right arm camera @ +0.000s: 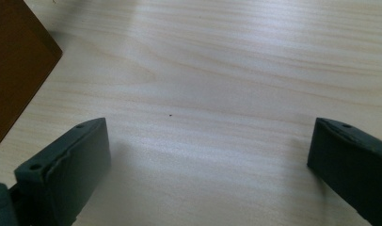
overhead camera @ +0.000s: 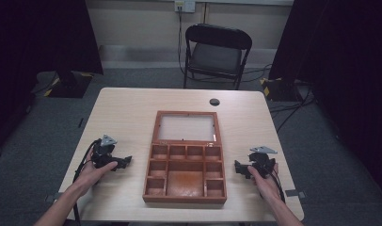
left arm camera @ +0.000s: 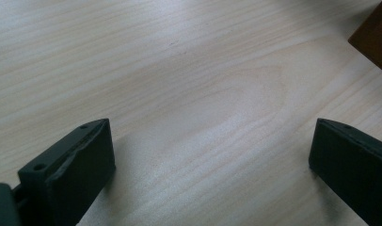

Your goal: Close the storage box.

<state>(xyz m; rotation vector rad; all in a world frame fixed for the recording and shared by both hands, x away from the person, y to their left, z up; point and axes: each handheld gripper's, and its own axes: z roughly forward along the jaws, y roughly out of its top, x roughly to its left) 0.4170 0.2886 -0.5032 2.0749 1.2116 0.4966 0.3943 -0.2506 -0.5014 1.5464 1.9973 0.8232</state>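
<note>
A brown wooden box (overhead camera: 185, 174) with several compartments lies open mid-table, its glass-paned lid (overhead camera: 186, 128) folded back flat. My left gripper (overhead camera: 127, 161) rests on the table left of the box, held by a hand, and points toward it. In the left gripper view its jaws stand wide apart over bare wood, the left gripper (left arm camera: 210, 150) open, with a box corner (left arm camera: 375, 40) at the upper right. My right gripper (overhead camera: 237, 167) rests right of the box. In the right gripper view the right gripper (right arm camera: 209, 150) is open with nothing between its jaws, and the box side (right arm camera: 15, 66) is at the left.
The light wooden table (overhead camera: 128, 113) has a round cable hole (overhead camera: 214, 101) near its far edge. A black folding chair (overhead camera: 216, 54) stands beyond the table. Dark curtains hang at both sides, and cables run over the grey floor.
</note>
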